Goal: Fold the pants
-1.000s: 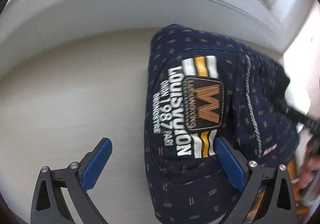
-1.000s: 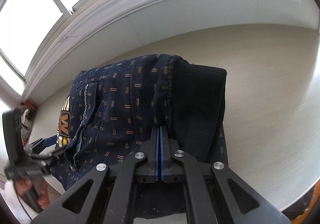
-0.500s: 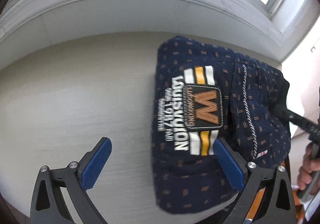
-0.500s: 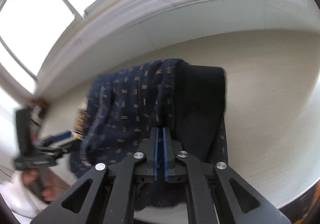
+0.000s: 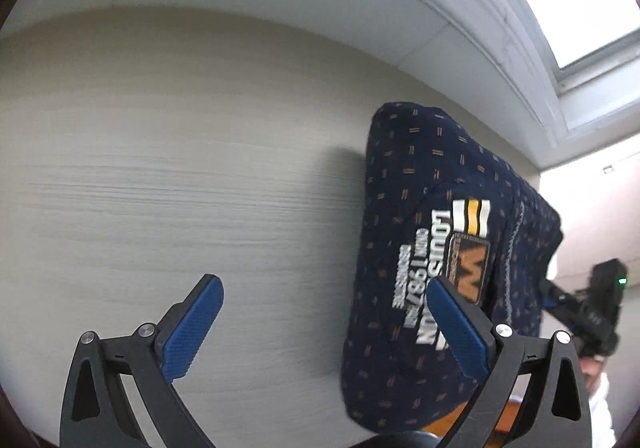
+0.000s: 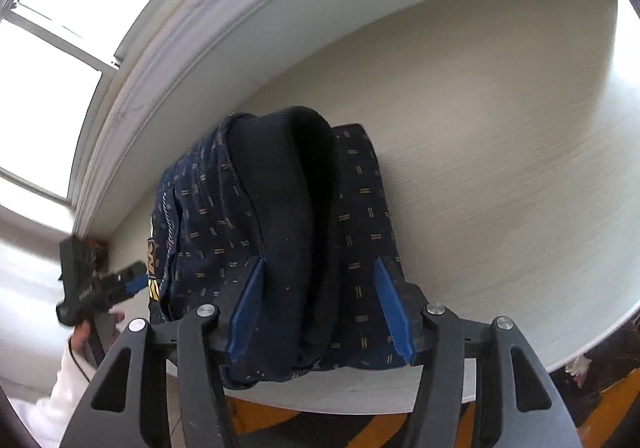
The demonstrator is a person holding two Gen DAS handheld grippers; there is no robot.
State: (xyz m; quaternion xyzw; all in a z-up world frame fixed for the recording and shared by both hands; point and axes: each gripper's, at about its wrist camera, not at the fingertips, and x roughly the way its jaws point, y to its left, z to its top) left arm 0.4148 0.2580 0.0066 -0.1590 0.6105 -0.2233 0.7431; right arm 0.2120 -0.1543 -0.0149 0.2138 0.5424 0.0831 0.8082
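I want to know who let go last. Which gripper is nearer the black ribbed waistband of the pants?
Right. The right gripper stands open with its fingers on either side of the waistband. The left gripper, also open, sits at the far logo end of the pants.

— Where does the left wrist view look from?
— Low over the table, facing the wall, the pants near on its right.
— And the right wrist view?
— Closer, right behind the pants; both views share them and the table.
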